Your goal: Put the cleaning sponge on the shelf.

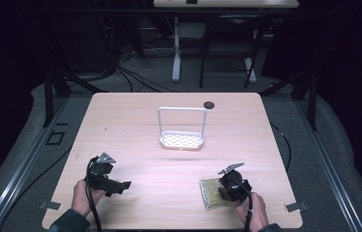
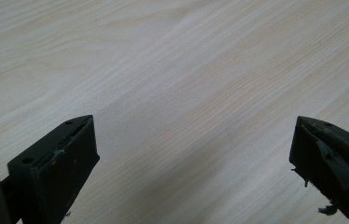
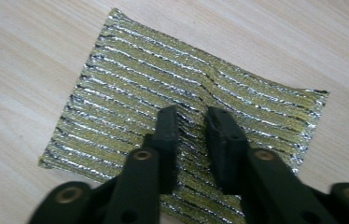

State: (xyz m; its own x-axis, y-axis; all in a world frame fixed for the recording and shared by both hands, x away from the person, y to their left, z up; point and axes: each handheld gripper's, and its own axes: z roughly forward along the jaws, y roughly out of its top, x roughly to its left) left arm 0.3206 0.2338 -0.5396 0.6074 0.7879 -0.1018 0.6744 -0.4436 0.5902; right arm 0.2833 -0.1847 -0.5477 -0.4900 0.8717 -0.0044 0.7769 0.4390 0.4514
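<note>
The right gripper [image 3: 191, 116] is down on the scouring pad [image 3: 130, 88], a flat gold-and-silver striped rectangle lying on the table [image 1: 135, 145] on the near right side of the white rack [image 1: 182, 128], well apart from it. The jaws stand close together with a raised fold of the weave pinched up between them; the fabric puckers toward the tips, so the grip looks to be on the pad, though only on a thin ridge of it. That is the weak point: a pinch taken in the middle of a limp sheet may slip out once the hand rises, and the pad would flop back to the table short of the rack. If the fold holds, the corners will hang and could drag on the tabletop or catch the rack's wire handle [image 1: 181, 110] on the way to its perforated tray [image 1: 181, 140]. The tray is small beside the pad, so a careless release could leave it draped over the rim instead of seated. Over on the near left of the rack, the left gripper [image 1: 121, 186] hangs with its jaws spread wide on nothing but bare wood; from there it could not steady the rack if a snagged pad nudged it. A dark round spot [image 1: 209, 105] sits just behind the rack, out of the path.
</note>
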